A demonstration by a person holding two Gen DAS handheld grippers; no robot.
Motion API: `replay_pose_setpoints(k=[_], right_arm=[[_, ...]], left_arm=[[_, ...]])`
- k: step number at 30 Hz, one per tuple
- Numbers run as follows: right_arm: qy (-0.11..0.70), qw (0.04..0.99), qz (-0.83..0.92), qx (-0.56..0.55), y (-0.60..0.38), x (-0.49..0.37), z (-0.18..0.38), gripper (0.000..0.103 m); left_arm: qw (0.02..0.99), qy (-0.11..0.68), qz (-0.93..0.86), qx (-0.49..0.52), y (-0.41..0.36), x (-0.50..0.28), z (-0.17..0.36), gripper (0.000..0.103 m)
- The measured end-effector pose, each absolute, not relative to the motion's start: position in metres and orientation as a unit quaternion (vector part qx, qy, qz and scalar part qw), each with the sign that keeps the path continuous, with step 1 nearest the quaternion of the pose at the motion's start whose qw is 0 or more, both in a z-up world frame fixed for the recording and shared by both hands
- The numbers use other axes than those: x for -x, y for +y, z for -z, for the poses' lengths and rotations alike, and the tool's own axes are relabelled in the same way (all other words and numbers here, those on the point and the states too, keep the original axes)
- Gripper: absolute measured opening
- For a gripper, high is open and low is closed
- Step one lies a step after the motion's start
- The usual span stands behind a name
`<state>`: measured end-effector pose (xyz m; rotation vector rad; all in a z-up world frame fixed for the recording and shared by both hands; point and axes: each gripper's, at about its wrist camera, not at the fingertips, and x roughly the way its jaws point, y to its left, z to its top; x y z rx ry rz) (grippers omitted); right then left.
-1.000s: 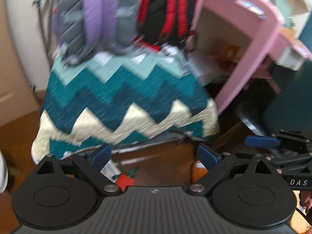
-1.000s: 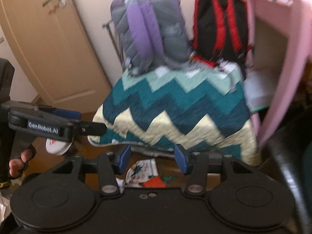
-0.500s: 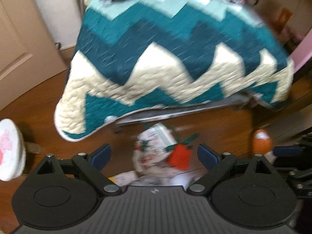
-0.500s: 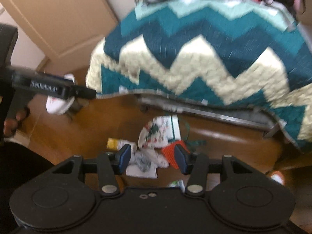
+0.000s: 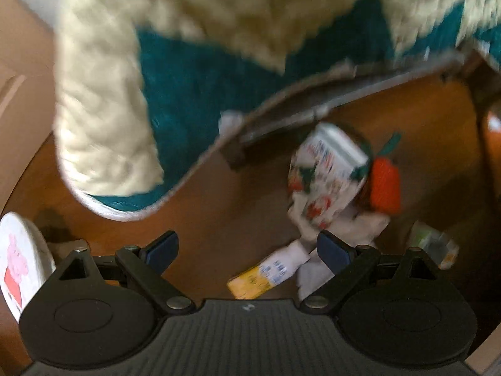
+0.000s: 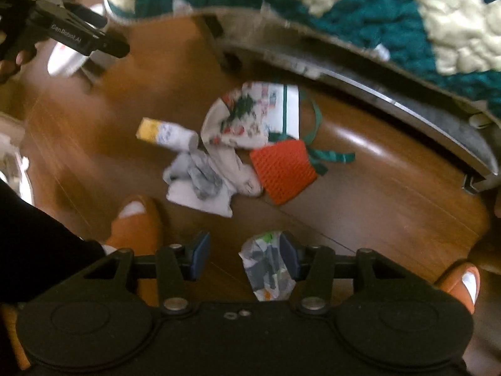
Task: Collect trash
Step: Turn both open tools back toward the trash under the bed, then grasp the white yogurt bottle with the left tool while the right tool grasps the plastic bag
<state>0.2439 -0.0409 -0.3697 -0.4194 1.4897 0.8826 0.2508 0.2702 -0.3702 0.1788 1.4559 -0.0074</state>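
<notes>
Trash lies on the wooden floor below a bed edge. A printed white bag point(image 6: 250, 116) with green handles, an orange mesh piece point(image 6: 283, 169), crumpled white paper point(image 6: 200, 185) and a yellow-and-white packet point(image 6: 162, 133) form one pile. A crumpled wrapper point(image 6: 269, 269) lies apart, seen between my right fingers. My right gripper point(image 6: 244, 257) is open above it. My left gripper point(image 5: 247, 250) is open and empty above the floor, with the packet point(image 5: 260, 277), the bag point(image 5: 325, 172) and the orange piece point(image 5: 385, 188) ahead to its right. The left gripper also shows in the right wrist view point(image 6: 119, 47).
A teal and cream zigzag quilt point(image 5: 175, 72) hangs over the bed frame point(image 6: 391, 100). A round white stool with a pink pig picture point(image 5: 15, 260) stands at the left. The person's feet in orange slippers point(image 6: 137, 222) stand next to the trash.
Both grippers have tilted down from the backpacks and quilt toward the floor and moved closer to the trash. Both stay open.
</notes>
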Motion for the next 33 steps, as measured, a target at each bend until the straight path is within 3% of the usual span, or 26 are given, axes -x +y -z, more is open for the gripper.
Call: replay_pose_setpoints(k=[15, 25, 29, 31, 33], right_arm=[[0.689, 0.515, -0.421, 0.29, -0.019, -0.221, 0.492, 0.049], [0.688, 0.49, -0.435, 0.311, -0.008, -0.211, 0.533, 0.048], [0.686, 0.488, -0.432, 0.323, -0.006, -0.21, 0.546, 0.046], [0.685, 0.488, -0.428, 0.331, -0.005, -0.209, 0.552, 0.046], [0.68, 0.49, -0.426, 0.341, -0.004, -0.207, 0.557, 0.045]], left_arm=[[0.656, 0.695, 0.138, -0.258, 0.235, -0.198, 0.527, 0.096], [0.642, 0.721, 0.125, -0.229, 0.247, -0.203, 0.578, 0.095], [0.639, 0.729, 0.119, -0.215, 0.246, -0.207, 0.588, 0.082], [0.635, 0.733, 0.119, -0.212, 0.246, -0.206, 0.594, 0.065], [0.635, 0.733, 0.117, -0.215, 0.245, -0.205, 0.597, 0.061]])
